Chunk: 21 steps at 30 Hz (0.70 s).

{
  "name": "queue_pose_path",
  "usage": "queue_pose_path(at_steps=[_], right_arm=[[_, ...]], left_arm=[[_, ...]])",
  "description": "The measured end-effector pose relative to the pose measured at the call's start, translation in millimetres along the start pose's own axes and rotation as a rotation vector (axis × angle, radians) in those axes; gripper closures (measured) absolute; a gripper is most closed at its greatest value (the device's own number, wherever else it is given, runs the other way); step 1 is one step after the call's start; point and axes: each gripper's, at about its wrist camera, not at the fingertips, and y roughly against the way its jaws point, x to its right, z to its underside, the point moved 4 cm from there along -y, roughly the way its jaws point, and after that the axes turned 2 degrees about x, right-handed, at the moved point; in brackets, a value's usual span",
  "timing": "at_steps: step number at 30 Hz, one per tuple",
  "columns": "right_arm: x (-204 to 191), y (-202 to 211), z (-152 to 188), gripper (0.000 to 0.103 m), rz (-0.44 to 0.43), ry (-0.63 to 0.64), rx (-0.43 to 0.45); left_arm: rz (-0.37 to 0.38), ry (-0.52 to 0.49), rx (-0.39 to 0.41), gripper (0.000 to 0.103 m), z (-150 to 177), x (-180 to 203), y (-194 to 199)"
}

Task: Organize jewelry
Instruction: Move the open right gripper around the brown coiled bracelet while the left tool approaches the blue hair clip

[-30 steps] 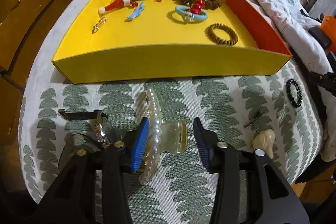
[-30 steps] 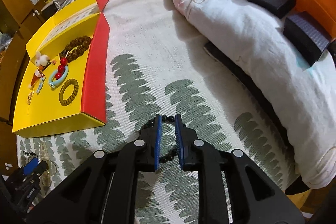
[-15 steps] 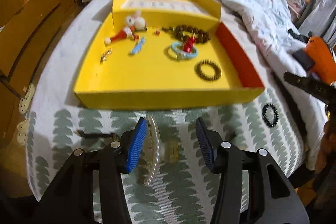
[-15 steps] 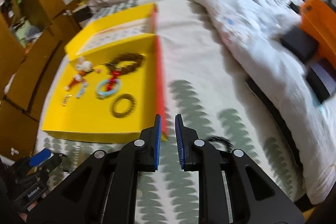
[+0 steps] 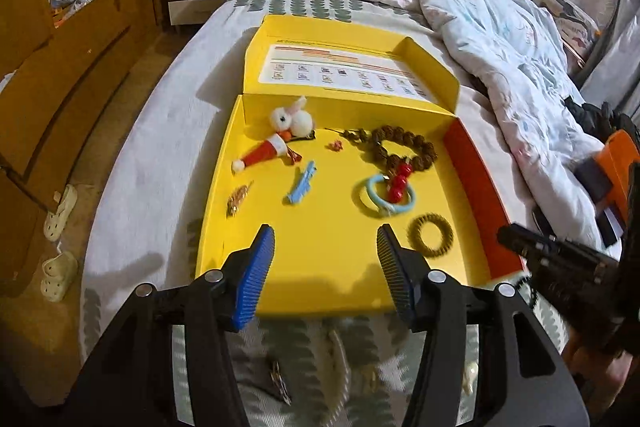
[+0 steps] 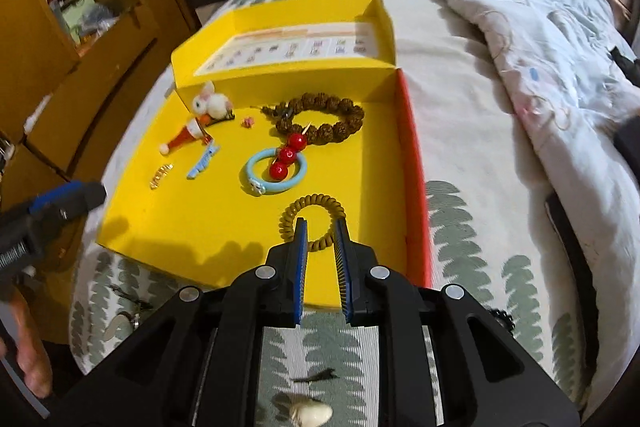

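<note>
Dim, perhaps motion-blurred, fisheye-warped edges.

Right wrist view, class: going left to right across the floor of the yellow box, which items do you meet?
Small gold clip → light blue hair clip → tiny pink charm → pale blue ring bracelet → brown coiled hair tie.

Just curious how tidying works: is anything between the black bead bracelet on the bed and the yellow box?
Only the box's red side wall; the black bead bracelet lies just outside it on the bedspread.
</note>
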Motion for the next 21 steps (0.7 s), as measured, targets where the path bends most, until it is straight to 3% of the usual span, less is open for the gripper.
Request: queue_pose_path(at_steps=[13,21], right_arm=[[-5.3,-53.8,-7.2,0.083,0.017,0.020,-0.088],[-2.9,-69.3,-9.2,0.083,0.081,0.026,-0.128]], left_arm=[[0.018,-0.011,-0.085,0.049,-16.8,-18.0,-72.3],[0.002,-0.025,-0.152,0.049,-13.0,-13.5,-102.1]])
